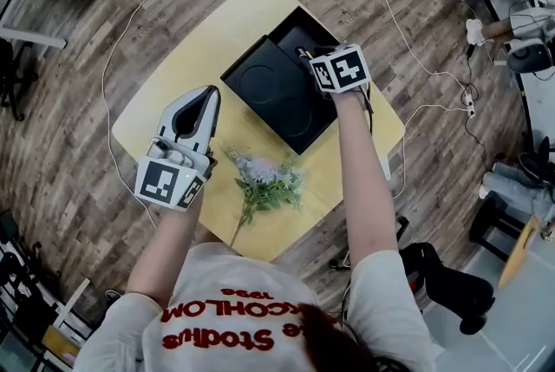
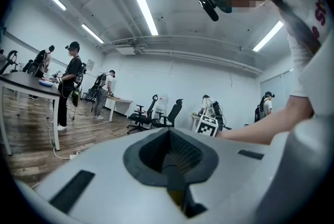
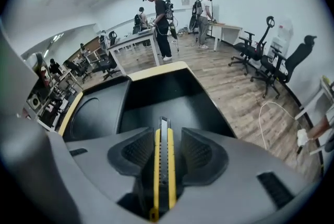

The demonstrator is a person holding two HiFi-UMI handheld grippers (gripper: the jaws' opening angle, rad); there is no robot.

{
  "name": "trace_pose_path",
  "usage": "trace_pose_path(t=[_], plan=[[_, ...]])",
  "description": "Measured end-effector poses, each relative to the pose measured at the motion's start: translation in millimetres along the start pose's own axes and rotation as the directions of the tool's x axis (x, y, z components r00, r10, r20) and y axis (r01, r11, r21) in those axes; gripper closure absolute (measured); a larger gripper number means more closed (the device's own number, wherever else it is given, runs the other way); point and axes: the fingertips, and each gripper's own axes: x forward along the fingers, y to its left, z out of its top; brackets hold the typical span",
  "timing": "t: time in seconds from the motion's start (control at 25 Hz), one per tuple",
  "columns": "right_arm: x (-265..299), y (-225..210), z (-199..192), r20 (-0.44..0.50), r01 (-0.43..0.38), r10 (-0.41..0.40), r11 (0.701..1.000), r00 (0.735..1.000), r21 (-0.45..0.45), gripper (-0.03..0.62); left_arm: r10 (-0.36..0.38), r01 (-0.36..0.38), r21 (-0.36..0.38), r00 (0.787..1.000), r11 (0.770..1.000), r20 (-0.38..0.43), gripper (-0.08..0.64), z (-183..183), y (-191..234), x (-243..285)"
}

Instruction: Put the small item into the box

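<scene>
A yellow-and-black utility knife [image 3: 163, 165] stands between the jaws of my right gripper [image 3: 164, 131], blade end pointing down into the open black box [image 3: 162, 95]. A narrow gap shows beside the knife, so the pads are not pressing on it. In the head view the right gripper [image 1: 316, 55] hangs over the box [image 1: 299, 36] at the table's far side, its marker cube hiding the jaws. The box lid [image 1: 273, 88] lies against the box's near-left side. My left gripper [image 1: 211, 94] is held above the table's left part, shut and with nothing in it; its pads [image 2: 168, 157] meet.
A sprig of purple flowers with green leaves [image 1: 264, 184] lies on the yellow table [image 1: 173, 106] near the front. White cables [image 1: 416, 41] trail over the wooden floor around it. Office chairs [image 3: 261, 50] and several people stand further off.
</scene>
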Motion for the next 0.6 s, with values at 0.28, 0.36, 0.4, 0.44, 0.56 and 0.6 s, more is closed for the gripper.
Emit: trace_pose_path(t=[0.28,0.36,0.4,0.44,0.56,0.6], plan=[[-49,-6,18,0.29,0.102,-0.121,0.992,0.949,0.079,0.575,0.009,-0.009,0.007,1.0,1.0,0.016,0.554,11,8,-1],[-75,2,23,0.397,0.121,-0.154,0.987,0.905,0.108,0.583,0.02,-0.021,0.012,0.999,1.0,0.032,0.554,20,12,-3],[-90,8,26,0.448,0.126,-0.166,0.985,0.878,0.118,0.585,0.025,-0.026,0.016,0.999,1.0,0.04,0.554,26,13,-5],[-106,14,27,0.496,0.127,-0.175,0.983,0.851,0.129,0.586,0.028,-0.029,0.021,0.999,0.999,0.047,0.554,31,14,-7],[-153,36,30,0.61,0.11,-0.199,0.977,0.767,0.181,0.588,0.024,-0.027,0.036,0.997,0.999,0.073,0.554,47,15,-10],[-167,43,30,0.638,0.097,-0.206,0.974,0.742,0.202,0.588,0.02,-0.023,0.041,0.996,0.999,0.083,0.554,52,14,-11]])
